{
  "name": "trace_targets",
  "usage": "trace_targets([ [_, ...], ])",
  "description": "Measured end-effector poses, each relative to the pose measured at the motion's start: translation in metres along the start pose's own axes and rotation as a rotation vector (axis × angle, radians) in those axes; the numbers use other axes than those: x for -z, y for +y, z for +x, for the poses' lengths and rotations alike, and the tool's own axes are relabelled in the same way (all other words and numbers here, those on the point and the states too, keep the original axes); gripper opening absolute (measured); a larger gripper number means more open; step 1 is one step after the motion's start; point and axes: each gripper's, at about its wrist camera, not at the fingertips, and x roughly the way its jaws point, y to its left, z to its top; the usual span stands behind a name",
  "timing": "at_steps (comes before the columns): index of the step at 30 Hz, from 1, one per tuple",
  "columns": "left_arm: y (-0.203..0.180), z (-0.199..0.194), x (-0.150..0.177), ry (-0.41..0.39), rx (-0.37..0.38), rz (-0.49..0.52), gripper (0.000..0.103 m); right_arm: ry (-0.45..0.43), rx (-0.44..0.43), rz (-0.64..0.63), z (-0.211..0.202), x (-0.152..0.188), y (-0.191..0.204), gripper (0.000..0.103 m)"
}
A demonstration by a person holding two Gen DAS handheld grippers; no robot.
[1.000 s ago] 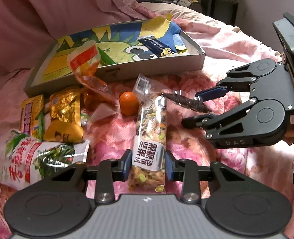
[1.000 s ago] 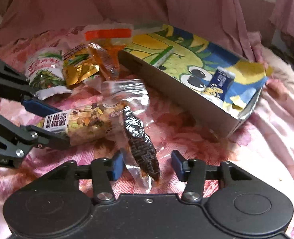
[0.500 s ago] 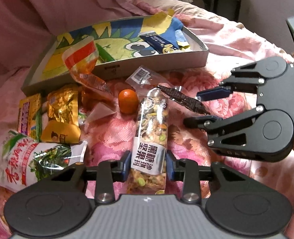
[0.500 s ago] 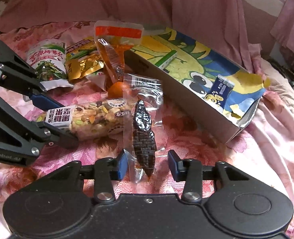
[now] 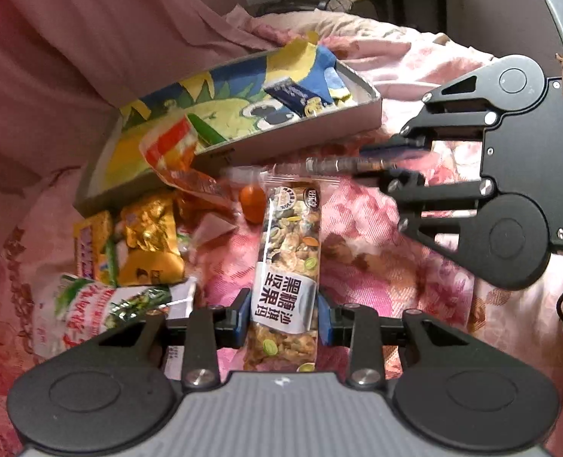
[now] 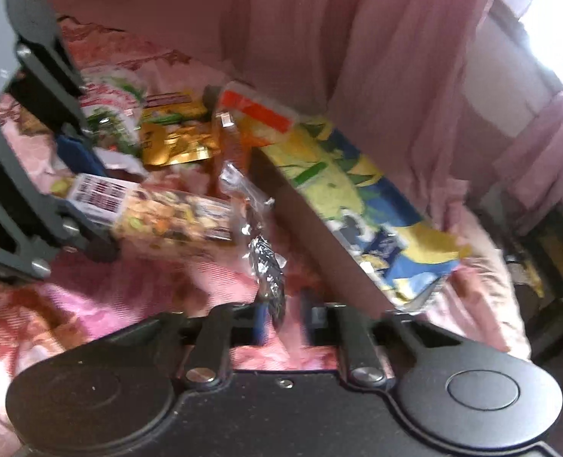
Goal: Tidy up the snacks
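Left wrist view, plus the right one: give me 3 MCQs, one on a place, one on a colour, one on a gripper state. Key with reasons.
1. Where does the dark blue packet lie?
A. inside the cartoon-print box
B. on the pink floral blanket
C. under the nut bar

2. What colour is the small round fruit by the nut bar?
A. green
B. orange
C. purple

3. What is the left gripper doing?
A. open over nothing
B. gripping the gold pouch
C. shut on the nut bar

Key: 1 A, the packet sits within the box walls. 2 B, it is plainly orange. 3 C, both pads press the bar's sides.
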Motion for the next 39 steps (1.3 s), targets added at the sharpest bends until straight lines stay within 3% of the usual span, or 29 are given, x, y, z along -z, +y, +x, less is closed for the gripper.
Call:
trace_targets([
  [4,-0.001,-0.006,-0.005,-0.004,-0.009,0.008,0.038,0.009,-0.007,0.058,0.001,0.000,-0.010,0.011],
  [14,-0.004,-0.013,-0.009,-0.024,-0.028,0.018,0.038,-0.031,0.013,0.040,-0.006,-0.001,-0.006,0.009],
  [23,0.005,-0.026,-0.018,-0.111,-0.069,-0.032,0.038,-0.140,0.154,0.049,-0.022,-0.006,-0.013,0.009],
  [30,0.015,-0.030,-0.034,-0.169,-0.088,-0.065,0.038,-0.160,0.288,0.158,-0.023,-0.009,-0.036,0.008],
  [39,0.036,-0.006,-0.097,-0.230,-0.113,-0.178,0.038,-0.130,0.369,0.269,0.013,-0.018,-0.060,0.008],
])
